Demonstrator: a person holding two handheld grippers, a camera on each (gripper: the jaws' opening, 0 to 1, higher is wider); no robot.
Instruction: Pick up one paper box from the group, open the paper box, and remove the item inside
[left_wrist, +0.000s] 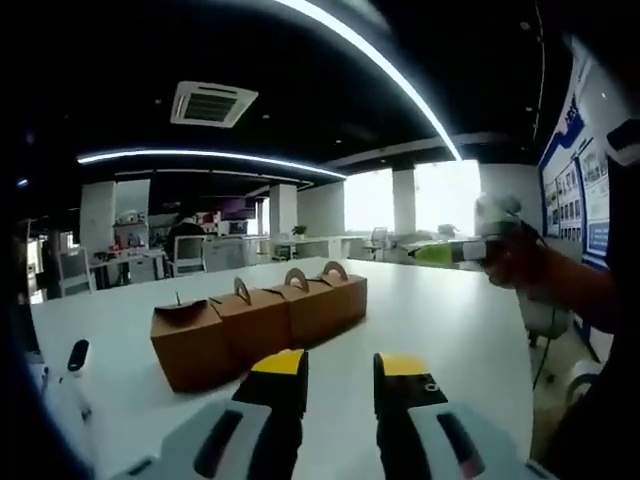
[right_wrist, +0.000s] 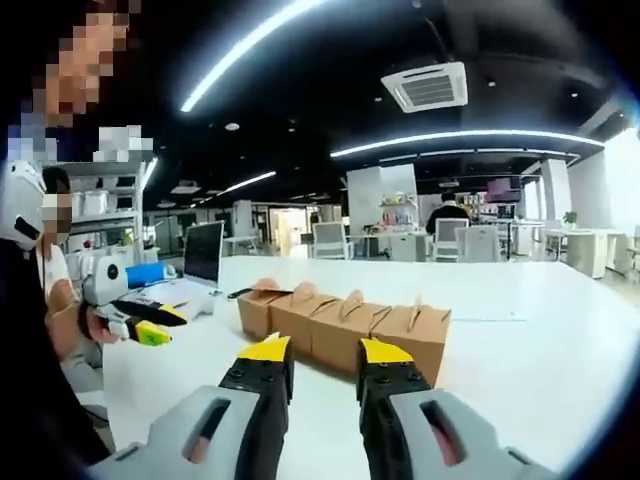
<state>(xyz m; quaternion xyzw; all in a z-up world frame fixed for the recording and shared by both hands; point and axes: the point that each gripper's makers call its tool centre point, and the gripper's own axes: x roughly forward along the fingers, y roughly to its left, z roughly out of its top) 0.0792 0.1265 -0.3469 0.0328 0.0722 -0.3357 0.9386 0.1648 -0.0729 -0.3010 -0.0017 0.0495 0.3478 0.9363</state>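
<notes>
You held both grippers above the long white table (left_wrist: 470, 330), short of the row of four brown cardboard boxes with arched carry handles (left_wrist: 262, 318) that stood side by side, touching, near the middle of that table. Your left gripper (left_wrist: 340, 375), yellow-tipped, had its jaws spread with nothing between them, aimed at the gap just beside the row's nearest box. Your right gripper (right_wrist: 325, 362) was likewise parted and empty, facing the row (right_wrist: 345, 325) from the opposite side of the table. Since the boxes touched one another, I judged that closing on one could drag or tip its neighbour. The thin card could also crush under a hard pinch, and the handle flaps might tear if pulled unevenly. A grey laptop (right_wrist: 203, 255) stood beyond the row's far end, well apart.
</notes>
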